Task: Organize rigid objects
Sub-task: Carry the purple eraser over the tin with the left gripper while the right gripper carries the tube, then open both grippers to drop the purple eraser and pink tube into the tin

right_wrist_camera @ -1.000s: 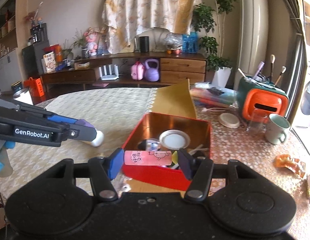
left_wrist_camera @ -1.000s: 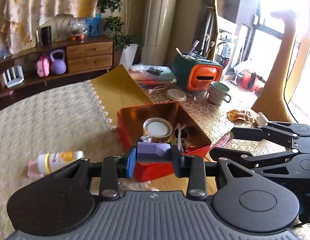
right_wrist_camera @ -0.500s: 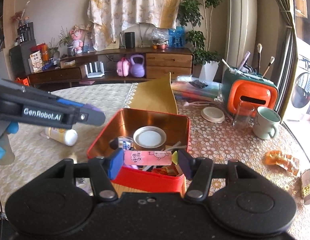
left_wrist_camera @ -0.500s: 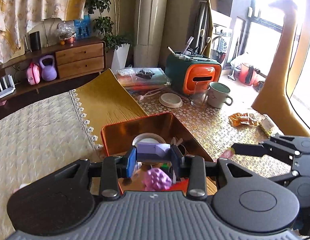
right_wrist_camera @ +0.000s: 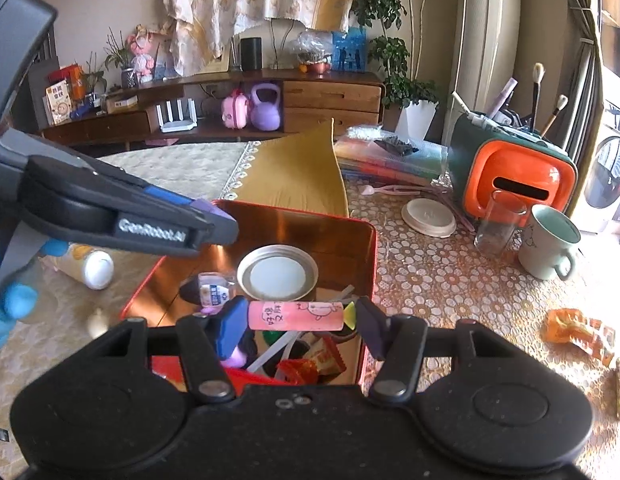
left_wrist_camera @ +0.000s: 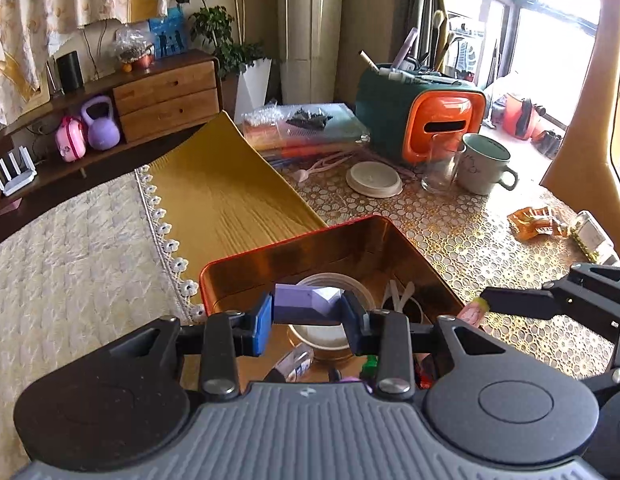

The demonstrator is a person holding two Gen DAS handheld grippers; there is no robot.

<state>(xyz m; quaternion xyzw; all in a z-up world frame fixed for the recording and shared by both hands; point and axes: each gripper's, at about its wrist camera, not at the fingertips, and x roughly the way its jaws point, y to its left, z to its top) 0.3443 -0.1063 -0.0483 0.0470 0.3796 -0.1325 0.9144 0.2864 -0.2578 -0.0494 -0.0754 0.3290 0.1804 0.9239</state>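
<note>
Faceted purple block (left_wrist_camera: 306, 305) pinched in left jaws, smooth pink tube (right_wrist_camera: 296, 316) in right, above glossy red tin (right_wrist_camera: 367, 264).

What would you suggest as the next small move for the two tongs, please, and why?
Probably lower both a little further, then open them over the red tin. The left tongs grip a purple block and the right tongs a pink tube, both already above the tin's open interior, where a round lid and other small items lie.

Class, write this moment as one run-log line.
left gripper: shut on purple block | right gripper: shut on pink tube | both above red tin
</note>
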